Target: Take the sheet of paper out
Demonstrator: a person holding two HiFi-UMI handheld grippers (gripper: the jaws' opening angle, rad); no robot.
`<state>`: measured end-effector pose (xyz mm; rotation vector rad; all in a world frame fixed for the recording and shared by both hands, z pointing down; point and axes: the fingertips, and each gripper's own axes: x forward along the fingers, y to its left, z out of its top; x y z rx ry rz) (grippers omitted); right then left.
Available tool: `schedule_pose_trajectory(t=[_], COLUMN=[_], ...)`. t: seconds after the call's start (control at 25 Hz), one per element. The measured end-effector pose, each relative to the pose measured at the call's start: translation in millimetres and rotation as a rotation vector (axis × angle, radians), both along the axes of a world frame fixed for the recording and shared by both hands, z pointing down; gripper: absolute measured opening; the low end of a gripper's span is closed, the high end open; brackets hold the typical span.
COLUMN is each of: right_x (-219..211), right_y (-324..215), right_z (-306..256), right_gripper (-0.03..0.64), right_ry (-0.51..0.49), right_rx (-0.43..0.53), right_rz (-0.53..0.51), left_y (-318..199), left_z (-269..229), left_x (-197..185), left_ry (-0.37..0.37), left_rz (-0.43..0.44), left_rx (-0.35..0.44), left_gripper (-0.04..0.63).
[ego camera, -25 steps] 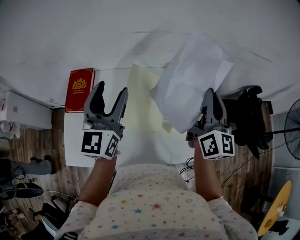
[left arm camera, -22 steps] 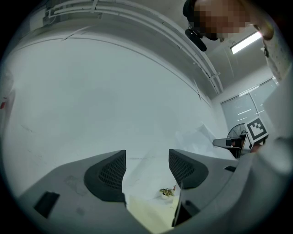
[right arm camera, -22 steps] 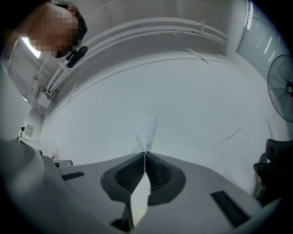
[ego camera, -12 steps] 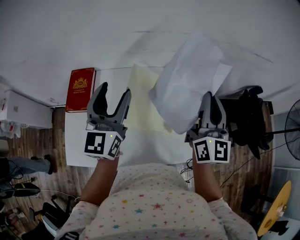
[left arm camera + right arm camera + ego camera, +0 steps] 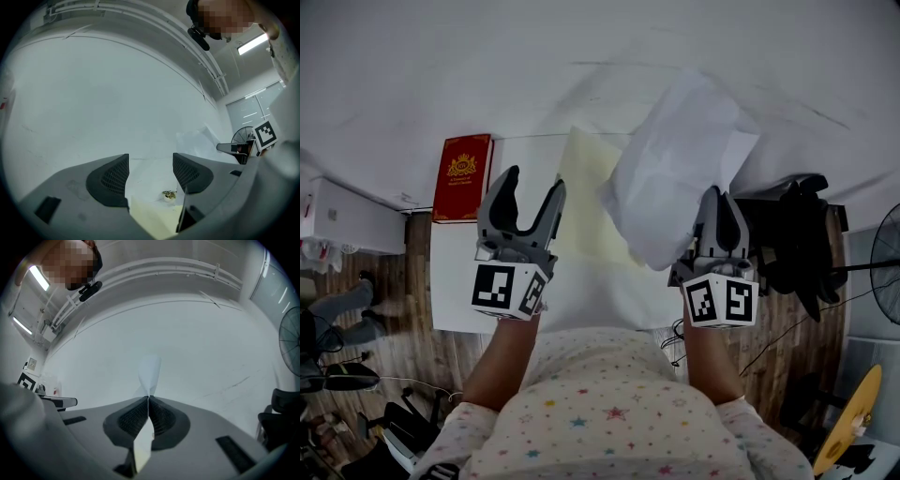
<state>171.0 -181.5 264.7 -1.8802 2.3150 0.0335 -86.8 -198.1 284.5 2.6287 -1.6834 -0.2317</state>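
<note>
A white sheet of paper [image 5: 680,173] hangs in the air above the table's right half, pinched near its lower edge by my right gripper [image 5: 718,208], which is shut on it. In the right gripper view the sheet [image 5: 149,373] shows edge-on between the closed pads and rises beyond the gripper [image 5: 148,403]. A pale yellow folder [image 5: 585,192] lies flat on the white table [image 5: 478,295], partly under the sheet. My left gripper [image 5: 531,192] stands open over the folder's left edge, holding nothing. The left gripper view shows the gripper [image 5: 151,171] with the folder [image 5: 154,218] below.
A red book [image 5: 461,176] lies at the table's far left corner. A black chair or bag [image 5: 795,239] stands to the right of the table, with a fan [image 5: 886,258] beyond. A small potted plant [image 5: 169,195] shows past the folder. A white wall fills the background.
My right gripper has shifted slightly with the sheet, which has lifted a little. My left gripper has edged up and right. A person's legs at lower left have moved.
</note>
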Motion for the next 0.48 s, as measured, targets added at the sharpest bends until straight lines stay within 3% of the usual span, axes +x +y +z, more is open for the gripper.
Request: schedule_pose_trajectory(t=[0.48], right_x=[-0.5], right_y=[-3.2], right_z=[4.7], right_gripper=[0.005], right_ry=[-0.006], right_rx=[-0.016], right_rz=[-0.007], left_y=[-0.3], left_z=[2.8], left_x=[6.6], left_ry=[0.004], left_rz=[0.013], left_rx=[-0.005], left_gripper=[0.272])
